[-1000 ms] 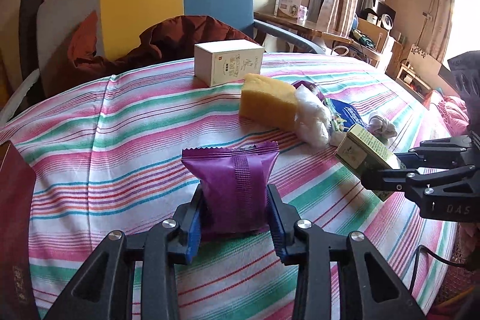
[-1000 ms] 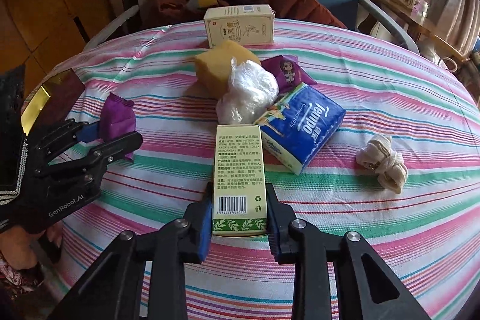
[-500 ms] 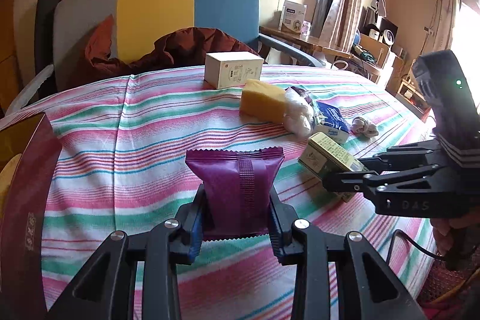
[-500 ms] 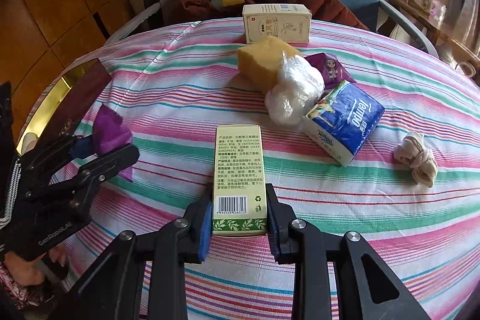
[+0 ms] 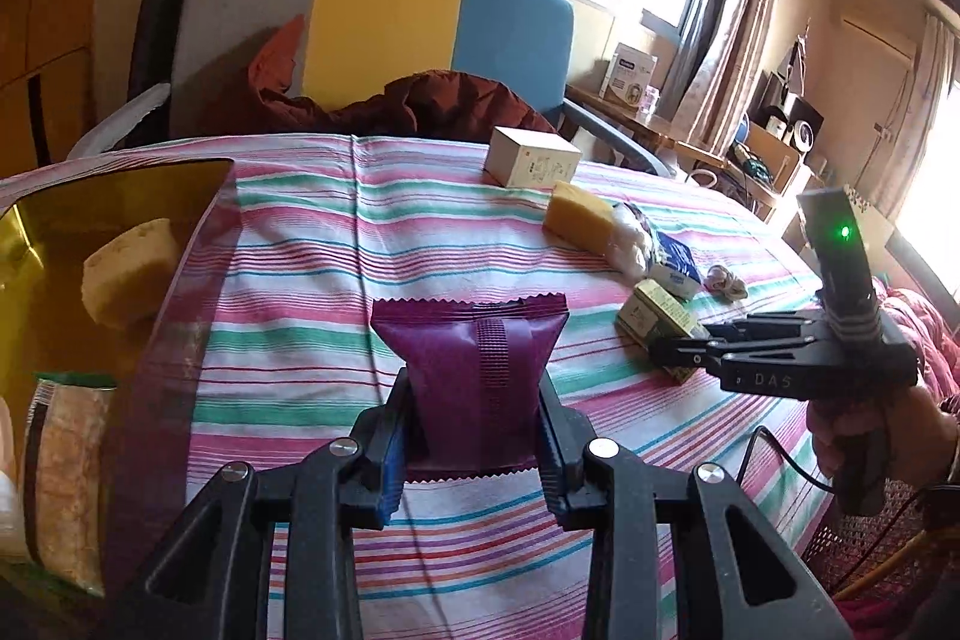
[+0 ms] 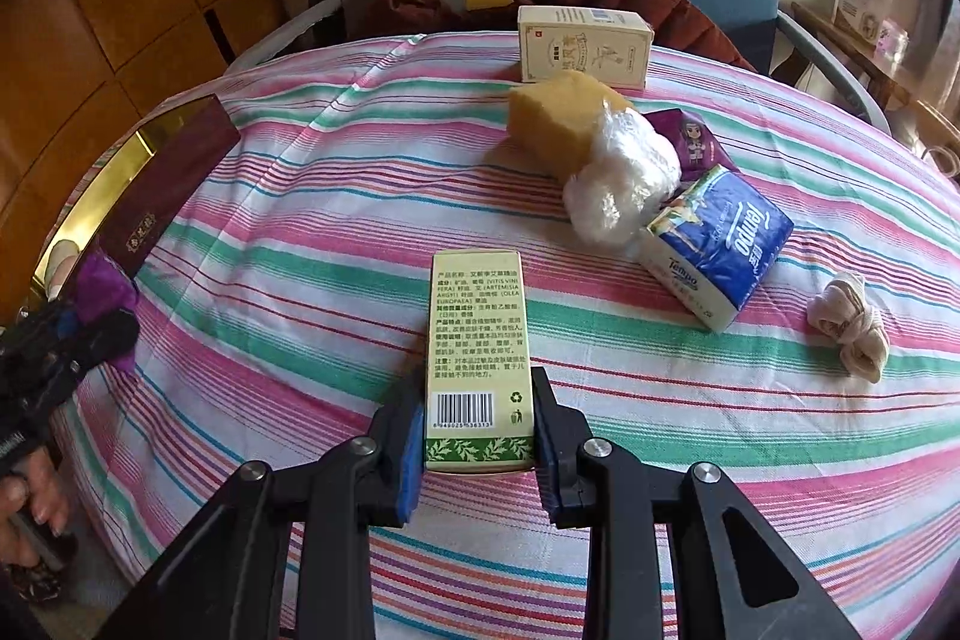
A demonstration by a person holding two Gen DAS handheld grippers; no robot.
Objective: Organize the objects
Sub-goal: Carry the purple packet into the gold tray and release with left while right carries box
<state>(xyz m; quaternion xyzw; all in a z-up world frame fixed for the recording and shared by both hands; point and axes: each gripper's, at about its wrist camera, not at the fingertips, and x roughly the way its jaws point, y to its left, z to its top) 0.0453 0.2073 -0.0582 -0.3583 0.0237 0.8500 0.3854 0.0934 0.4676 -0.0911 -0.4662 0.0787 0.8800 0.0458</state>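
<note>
My left gripper (image 5: 474, 436) is shut on a purple snack packet (image 5: 474, 370) and holds it above the striped tablecloth (image 5: 300, 280), just right of the dark red box with a gold inside (image 5: 66, 220). My right gripper (image 6: 477, 439) is shut on a green-and-cream carton (image 6: 477, 340) and holds it over the table's front middle. In the left wrist view the right gripper (image 5: 666, 346) and its carton (image 5: 654, 319) are at the right. In the right wrist view the left gripper (image 6: 78, 334) with the purple packet (image 6: 99, 286) is at the left edge beside the box (image 6: 150, 184).
The box holds a yellow sponge piece (image 5: 129, 274) and a snack bag (image 5: 60, 478). On the table lie a white carton (image 6: 585, 46), a yellow sponge (image 6: 558, 118), a clear plastic bag (image 6: 624, 172), a small purple packet (image 6: 693, 142), a blue Tempo tissue pack (image 6: 714, 244) and rolled socks (image 6: 849, 325). A chair (image 5: 384, 34) stands behind.
Both grippers have moved left with their loads. The left gripper now sits beside the open box, whose contents have come into view.
</note>
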